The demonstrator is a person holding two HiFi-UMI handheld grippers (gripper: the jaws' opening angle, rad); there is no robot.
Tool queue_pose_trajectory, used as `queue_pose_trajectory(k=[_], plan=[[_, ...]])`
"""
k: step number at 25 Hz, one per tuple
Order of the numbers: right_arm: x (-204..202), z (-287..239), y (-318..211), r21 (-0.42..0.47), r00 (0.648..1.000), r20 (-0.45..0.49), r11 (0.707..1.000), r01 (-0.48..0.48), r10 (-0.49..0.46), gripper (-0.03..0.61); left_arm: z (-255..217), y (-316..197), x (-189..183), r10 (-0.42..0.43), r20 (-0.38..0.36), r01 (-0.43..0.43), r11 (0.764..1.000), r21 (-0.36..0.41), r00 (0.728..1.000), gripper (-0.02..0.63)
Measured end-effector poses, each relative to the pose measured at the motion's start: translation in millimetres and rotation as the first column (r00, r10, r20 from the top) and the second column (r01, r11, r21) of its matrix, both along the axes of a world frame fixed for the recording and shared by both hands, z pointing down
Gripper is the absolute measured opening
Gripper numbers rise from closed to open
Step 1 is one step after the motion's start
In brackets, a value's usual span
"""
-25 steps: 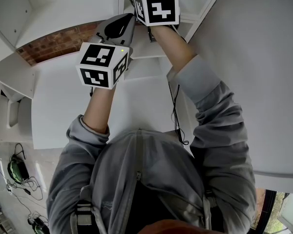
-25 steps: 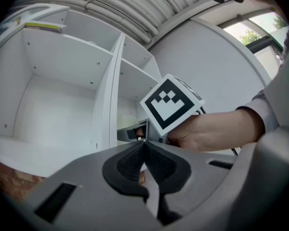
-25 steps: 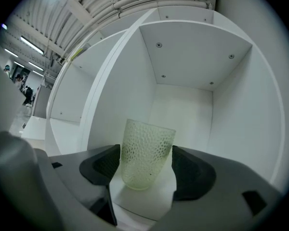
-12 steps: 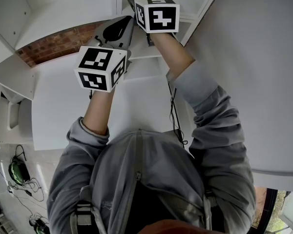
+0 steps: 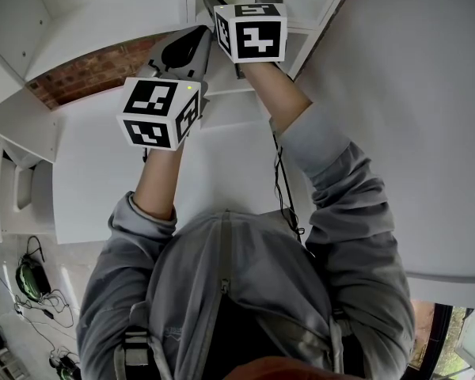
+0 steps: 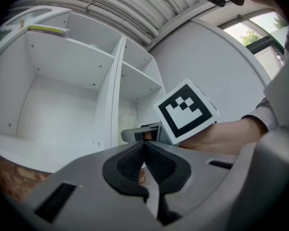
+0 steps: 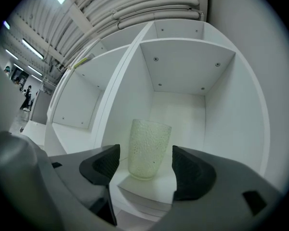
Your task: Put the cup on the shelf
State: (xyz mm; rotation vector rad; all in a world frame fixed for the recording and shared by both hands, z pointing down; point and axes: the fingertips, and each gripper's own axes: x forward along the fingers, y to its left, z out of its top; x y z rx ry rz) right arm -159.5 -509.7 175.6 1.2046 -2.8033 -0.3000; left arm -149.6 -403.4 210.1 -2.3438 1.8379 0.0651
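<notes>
While reaching up into the white shelf point(image 7: 183, 76), holds the right gripper point(image 7: 144, 170) spread wide, one dark pad point(image 7: 102, 165) on each side of the cup point(image 7: 148, 148) and touching neither flank, with a clear gap left and right. Finds that cup upright on the board point(image 7: 156, 189) of the right-hand compartment, close to the front edge, pale, dimpled and see-through, standing free. Over to the left gripper point(image 6: 145, 154) now: pressed together, pad against pad, pinching nothing, aimed at the shelf near the upright divider point(image 6: 108, 95) between the two compartments. Catches the right gripper's marker cube point(image 6: 187, 110) just to its right. Looking down from the head view, shows both arms raised in grey sleeves point(image 5: 344, 196), the right gripper higher and deeper into the shelf, the left one lower and just beside it. Spots a small green light point(image 5: 188, 88) lit on the left gripper's own cube. Picks out a strip of red brick wall point(image 5: 87, 74) below the left compartment and a dark cable point(image 5: 283, 180) hanging beside the right arm. Above the shelf, takes in pale ceiling pipes point(image 7: 154, 4).
</notes>
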Motion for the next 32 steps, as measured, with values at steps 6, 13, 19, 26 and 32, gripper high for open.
queue_pose_trajectory(k=[6, 13, 19, 26, 32], plan=[[5, 2, 7, 0.009, 1.000, 0.019, 1.000, -0.003, 0.003, 0.322, 0, 3, -1, -0.017, -0.003, 0.017, 1.000, 0.006, 1.000, 0.006], [19, 4, 18, 0.028, 0.999, 0.050, 1.000, -0.010, 0.008, 0.321, -5, 6, 0, -0.047, 0.003, 0.047, 0.998, 0.032, 0.999, 0.006], [27, 0, 36, 0.081, 0.995, 0.102, 0.997, -0.013, 0.005, 0.262, -4, 11, -9, -0.085, -0.007, 0.085, 0.995, 0.049, 0.996, 0.006], [44, 2, 69, 0.162, 0.992, 0.123, 0.987, 0.011, -0.032, 0.079, -1, 21, -5, -0.097, -0.019, 0.098, 0.993, 0.061, 0.995, 0.006], [61, 15, 90, 0.187, 0.989, 0.137, 0.982, 0.020, -0.047, 0.038, 2, 33, -8, -0.138, -0.002, 0.138, 0.987, 0.087, 0.990, 0.006]])
